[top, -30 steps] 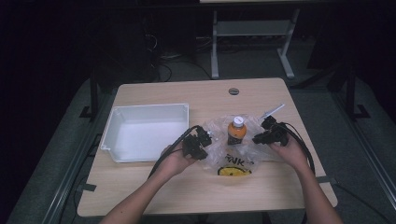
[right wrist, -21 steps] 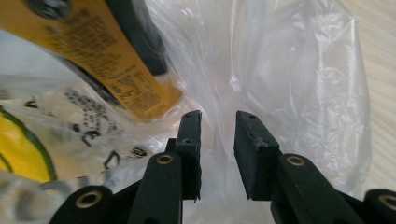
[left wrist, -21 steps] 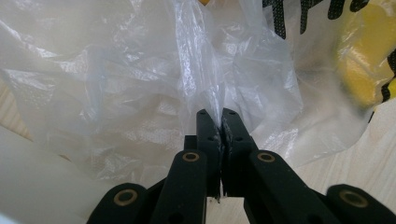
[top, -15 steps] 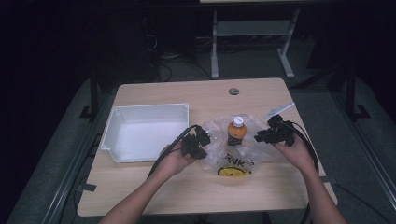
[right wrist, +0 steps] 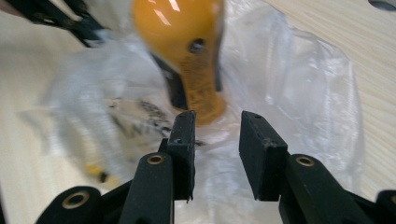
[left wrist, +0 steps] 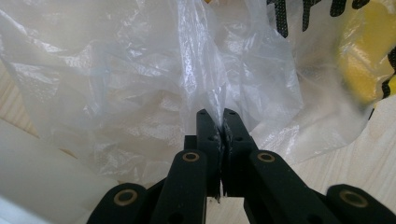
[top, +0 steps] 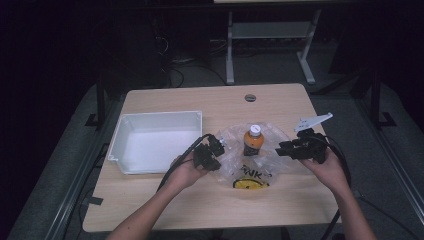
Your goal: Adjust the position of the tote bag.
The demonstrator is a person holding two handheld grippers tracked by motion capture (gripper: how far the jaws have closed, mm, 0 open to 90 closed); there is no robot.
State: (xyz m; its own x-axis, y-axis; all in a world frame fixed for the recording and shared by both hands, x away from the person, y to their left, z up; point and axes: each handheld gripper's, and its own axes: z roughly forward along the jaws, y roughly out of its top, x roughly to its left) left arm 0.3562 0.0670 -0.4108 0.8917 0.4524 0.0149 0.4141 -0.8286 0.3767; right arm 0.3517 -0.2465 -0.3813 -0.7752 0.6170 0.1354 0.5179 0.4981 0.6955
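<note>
A clear plastic bag (top: 235, 165) with a yellow face and black lettering lies crumpled at the table's middle. An orange bottle (top: 253, 142) with a white cap stands upright in it. My left gripper (top: 220, 148) is at the bag's left edge; in the left gripper view it (left wrist: 219, 122) is shut on a thin fold of the bag (left wrist: 140, 84). My right gripper (top: 281, 150) hovers just right of the bag. In the right gripper view it (right wrist: 217, 135) has just been opening, with nothing pinched, and points at the bottle (right wrist: 187, 51) and the bag (right wrist: 303, 93).
A white empty tray (top: 120, 145) sits on the left of the wooden table (top: 220, 210). A round cable hole (top: 250, 97) is near the far edge. Bare wood lies in front of the bag and along the right side. The floor around is dark.
My right gripper has drawn a little to the right and up, away from the bag, and its jaws have parted. The left gripper, bag and bottle have stayed put.
</note>
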